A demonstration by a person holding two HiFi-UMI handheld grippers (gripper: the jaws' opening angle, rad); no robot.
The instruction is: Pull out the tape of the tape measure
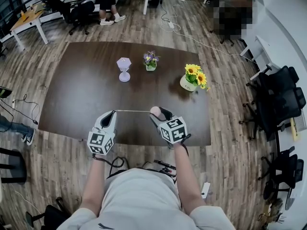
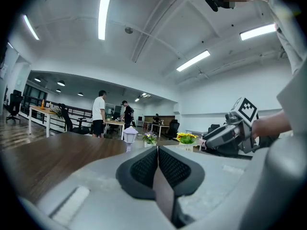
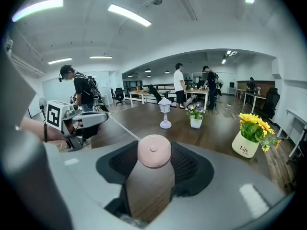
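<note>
Two grippers share the work. Our right gripper (image 1: 159, 113) has its jaws spread wide and closed on the round pink tape measure (image 1: 155, 111), which sits between the pads, nearer us than the sunflower pot (image 1: 188, 84) and slightly to its left. Farther left of that pot, our left gripper (image 1: 113, 113) has its fingers (image 2: 144, 167) pinched together on the end of the tape (image 1: 133, 111), which runs straight between the two grippers.

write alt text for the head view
Seen from above, a person holds a thin tape stretched between two grippers over a dark brown wooden table: the right gripper holds a round pink tape measure, the left gripper is shut on the tape's end. Beyond stand a white lantern, purple flowers and potted sunflowers.
</note>
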